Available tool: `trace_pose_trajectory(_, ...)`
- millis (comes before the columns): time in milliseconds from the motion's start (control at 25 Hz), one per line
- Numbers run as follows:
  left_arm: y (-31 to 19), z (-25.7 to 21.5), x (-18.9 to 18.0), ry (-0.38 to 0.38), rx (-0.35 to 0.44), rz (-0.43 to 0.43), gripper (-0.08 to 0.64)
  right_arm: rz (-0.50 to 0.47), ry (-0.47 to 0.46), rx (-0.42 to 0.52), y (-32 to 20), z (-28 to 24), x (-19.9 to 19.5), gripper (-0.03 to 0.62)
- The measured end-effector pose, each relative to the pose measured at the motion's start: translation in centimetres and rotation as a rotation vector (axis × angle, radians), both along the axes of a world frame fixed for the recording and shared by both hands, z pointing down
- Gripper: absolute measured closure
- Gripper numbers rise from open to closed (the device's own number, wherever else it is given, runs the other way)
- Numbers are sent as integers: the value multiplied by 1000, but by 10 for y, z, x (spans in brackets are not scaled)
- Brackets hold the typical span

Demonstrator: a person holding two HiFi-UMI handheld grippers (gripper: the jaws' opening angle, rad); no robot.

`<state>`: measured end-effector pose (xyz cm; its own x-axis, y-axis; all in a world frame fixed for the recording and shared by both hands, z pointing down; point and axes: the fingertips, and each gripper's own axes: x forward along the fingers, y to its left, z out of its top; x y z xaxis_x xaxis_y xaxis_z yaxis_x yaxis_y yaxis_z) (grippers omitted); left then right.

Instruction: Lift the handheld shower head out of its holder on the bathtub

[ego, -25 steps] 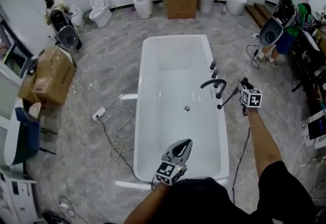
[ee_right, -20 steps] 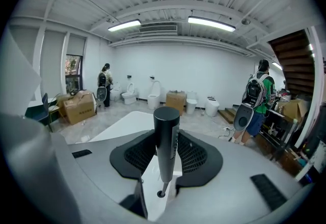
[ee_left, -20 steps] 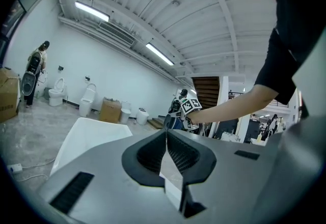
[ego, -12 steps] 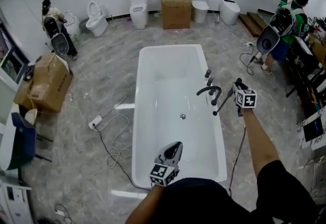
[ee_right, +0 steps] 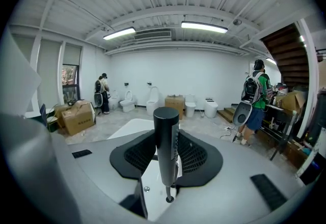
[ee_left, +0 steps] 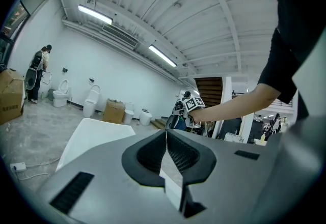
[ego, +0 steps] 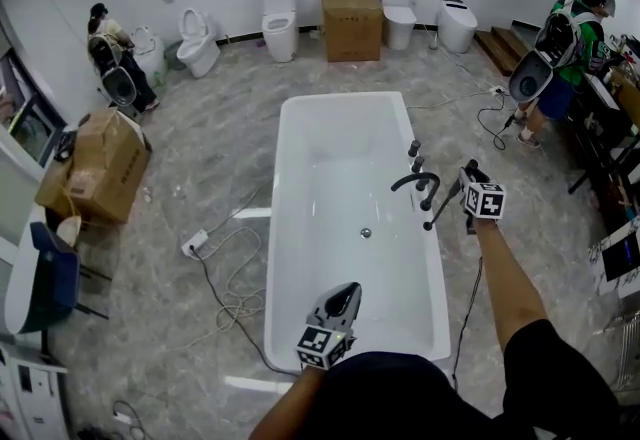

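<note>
Lifted slightly, the right gripper (ego: 466,180) clamps the black shower head (ego: 444,205) above the bathtub (ego: 275,258) rim, apparently clear of its holder; the left gripper (ego: 343,294) hangs closed, empty.

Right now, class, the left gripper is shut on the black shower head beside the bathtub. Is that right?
No: it is the right gripper that is shut on the black shower head beside the bathtub; the right gripper view shows it.

toilets (ego: 279,23) line the far wall beside a cardboard box (ego: 352,10); another open box (ego: 98,166) stands left, a power strip (ego: 193,246) and cable (ego: 232,293) on the floor (ego: 200,128).
</note>
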<state>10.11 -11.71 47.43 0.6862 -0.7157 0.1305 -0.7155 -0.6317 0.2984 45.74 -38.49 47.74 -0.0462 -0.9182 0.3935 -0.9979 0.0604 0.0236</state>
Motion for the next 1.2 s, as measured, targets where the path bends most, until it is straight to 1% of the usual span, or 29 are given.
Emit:
trace_pose_trajectory(720,0,6,3,-11,-15,-16,551,-29,9,7,-5,6,-2,471)
trace_pose_trajectory(840,0,7,6,9,-31,-25,551,-29,6,4,-5,8,1,471)
trace_pose_trajectory(1200,-6,10,5,6,-38,-51,551,-28,3,3,-9,9,12,471)
